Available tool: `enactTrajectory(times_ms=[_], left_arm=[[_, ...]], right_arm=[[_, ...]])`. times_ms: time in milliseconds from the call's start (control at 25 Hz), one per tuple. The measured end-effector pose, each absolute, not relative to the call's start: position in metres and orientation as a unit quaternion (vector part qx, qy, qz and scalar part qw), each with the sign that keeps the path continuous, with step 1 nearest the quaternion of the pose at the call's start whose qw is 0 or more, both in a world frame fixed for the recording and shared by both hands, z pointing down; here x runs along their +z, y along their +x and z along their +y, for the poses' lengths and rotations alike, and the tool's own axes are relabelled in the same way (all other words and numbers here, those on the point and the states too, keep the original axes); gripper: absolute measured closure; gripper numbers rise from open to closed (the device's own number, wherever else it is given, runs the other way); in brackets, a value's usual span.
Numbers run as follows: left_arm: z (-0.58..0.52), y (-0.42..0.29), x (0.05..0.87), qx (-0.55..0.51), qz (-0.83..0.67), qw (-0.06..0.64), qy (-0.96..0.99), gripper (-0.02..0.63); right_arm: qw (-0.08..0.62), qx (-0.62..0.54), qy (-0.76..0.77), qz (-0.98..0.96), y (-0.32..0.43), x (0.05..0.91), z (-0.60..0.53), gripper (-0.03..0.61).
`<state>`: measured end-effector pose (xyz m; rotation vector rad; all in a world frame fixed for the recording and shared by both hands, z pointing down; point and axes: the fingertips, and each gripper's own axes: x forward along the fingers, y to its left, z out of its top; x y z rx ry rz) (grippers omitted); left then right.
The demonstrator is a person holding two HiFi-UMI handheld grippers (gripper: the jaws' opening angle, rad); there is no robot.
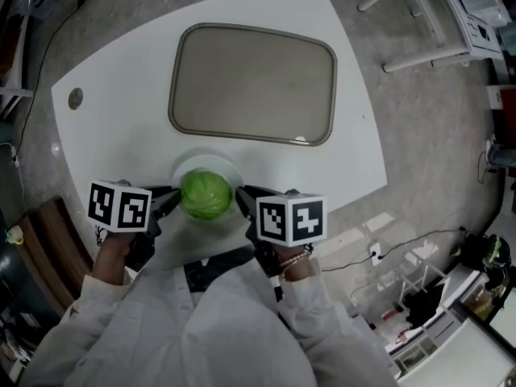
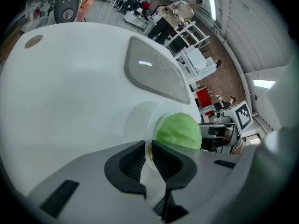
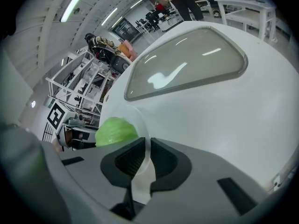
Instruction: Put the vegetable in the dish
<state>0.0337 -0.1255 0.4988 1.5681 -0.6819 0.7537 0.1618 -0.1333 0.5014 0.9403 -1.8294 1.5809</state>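
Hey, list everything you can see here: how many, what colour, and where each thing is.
table: one, white, middle of the head view
tray: one, grey-beige, far middle of the table
round cap: one, brownish, table's far left corner
dish: one, white, at the table's near edge
cabbage: one, green, on the dish
white frames: several, floor at upper right
left claw: one, grey, shut on the dish's left rim
right claw: one, grey, shut on the dish's right rim
sleeves: two, white, bottom of the head view

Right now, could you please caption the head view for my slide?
Left tongs and right tongs grip the dish carrying a green cabbage, before the tray.
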Motion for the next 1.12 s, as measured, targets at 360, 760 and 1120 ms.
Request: enactTrajectory(times_ms=[360, 760, 1120], left_arm=[[-0.163, 0.066, 0.494, 0.314, -0.303, 0.596, 0.674, 0.565], [-0.211, 0.089, 0.489, 0.306, -0.316, 0.586, 0.68, 0.565], [-0.265, 0.107, 0.487, 0.303, -0.318, 0.566, 0.697, 0.565]], right_arm=[[0.263, 0.585, 0.353, -0.681, 0.195, 0.495, -0.173, 0.534], [0.256, 0.579, 0.353, -0.689, 0.217, 0.489, -0.222, 0.535], [0.232, 0.577, 0.376, -0.687, 0.237, 0.487, -0.27, 0.535]])
